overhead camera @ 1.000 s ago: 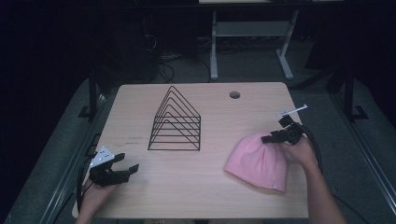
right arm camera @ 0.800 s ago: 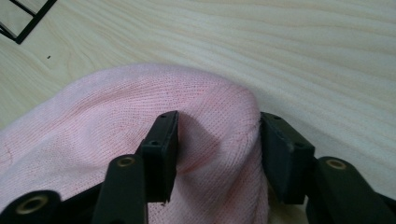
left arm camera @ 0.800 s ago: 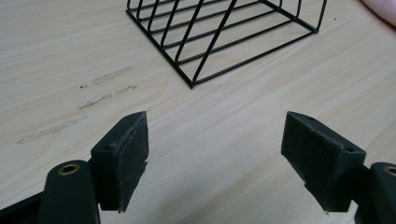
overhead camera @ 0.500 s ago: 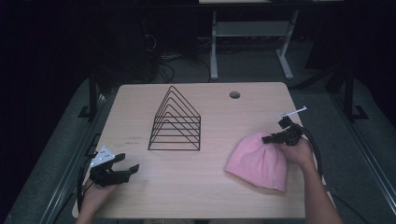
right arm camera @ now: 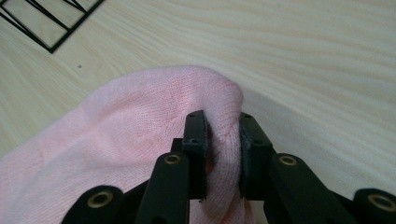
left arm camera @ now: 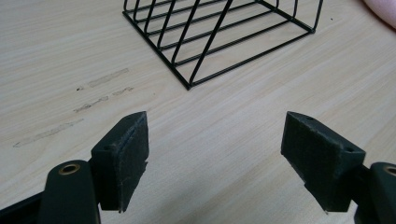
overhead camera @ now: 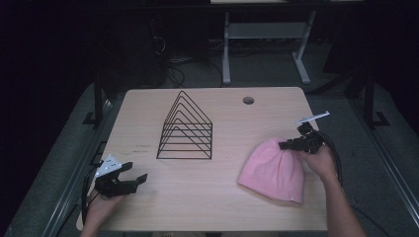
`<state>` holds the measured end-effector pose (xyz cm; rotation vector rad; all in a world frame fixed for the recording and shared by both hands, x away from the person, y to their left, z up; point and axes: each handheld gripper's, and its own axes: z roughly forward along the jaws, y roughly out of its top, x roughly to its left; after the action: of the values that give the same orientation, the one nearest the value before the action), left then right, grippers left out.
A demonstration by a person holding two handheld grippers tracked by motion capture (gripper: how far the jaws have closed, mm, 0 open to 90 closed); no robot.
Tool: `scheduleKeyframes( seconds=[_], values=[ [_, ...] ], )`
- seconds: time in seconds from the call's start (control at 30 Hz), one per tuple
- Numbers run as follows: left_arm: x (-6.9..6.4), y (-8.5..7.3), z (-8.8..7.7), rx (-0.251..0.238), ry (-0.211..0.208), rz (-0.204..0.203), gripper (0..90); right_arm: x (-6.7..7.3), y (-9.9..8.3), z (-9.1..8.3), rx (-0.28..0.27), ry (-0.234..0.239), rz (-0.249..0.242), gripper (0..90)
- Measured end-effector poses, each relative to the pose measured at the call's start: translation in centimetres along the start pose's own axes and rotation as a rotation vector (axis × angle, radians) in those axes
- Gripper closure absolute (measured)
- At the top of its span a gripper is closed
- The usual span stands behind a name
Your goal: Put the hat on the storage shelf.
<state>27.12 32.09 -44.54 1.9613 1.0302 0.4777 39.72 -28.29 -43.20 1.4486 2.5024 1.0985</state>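
The right gripper (right arm camera: 223,133) has just been closing its jaws, and a fold of the pink hat (right arm camera: 140,140) is now pinched between them: in the right gripper view the knit bulges up between the two black pads (right arm camera: 195,135) and is squeezed thin there. From above, this gripper (overhead camera: 291,145) meets the hat (overhead camera: 272,170) at its rounded upper right edge, at the crown and not the open brim. That looks like a choice made for lifting: a pinch of soft cloth near the top would let the rest hang free below, though how firmly the fold sits I can only judge by the squeeze.

The left gripper (left arm camera: 215,149) holds nothing. Its jaws stand wide apart over bare wood, touching nothing, and it hovers near the table's front left corner in the high view (overhead camera: 129,178), well apart from the hat. It seems parked there, out of the way, while the other hand works.

The hat lies flat on the table (overhead camera: 197,207), right of centre and toward the front, with its brim end nearer the person. The wire rack (overhead camera: 186,129) stands upright mid-table, to the hat's left and apart from it; its near corner (left arm camera: 205,46) shows ahead of the left gripper. Judging by that layout, the rack may be where the hat goes, but nothing is on it yet
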Motion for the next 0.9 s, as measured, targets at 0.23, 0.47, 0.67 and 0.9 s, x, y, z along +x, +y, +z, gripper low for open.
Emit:
scheduleKeyframes(
  seconds=[0.23,0.47,0.67,0.9],
  values=[
    [-0.1,0.0,-0.1,-0.001,0.002,-0.003,22.9,1.9,0.5,-1.5,-0.044,0.0,-0.057,76.2],
    [-0.1,0.0,-0.1,-0.001,0.0,0.0,22.9,3.6,1.0,-3.2,-0.083,0.013,-0.101,76.6],
    [-0.2,0.0,0.0,0.003,-0.007,0.006,22.9,4.9,1.5,-4.3,-0.118,0.025,-0.141,76.8],
    [-0.2,0.0,-0.1,0.0,-0.006,0.003,22.9,5.7,1.6,-5.4,-0.152,0.044,-0.159,77.0]
  ],
)
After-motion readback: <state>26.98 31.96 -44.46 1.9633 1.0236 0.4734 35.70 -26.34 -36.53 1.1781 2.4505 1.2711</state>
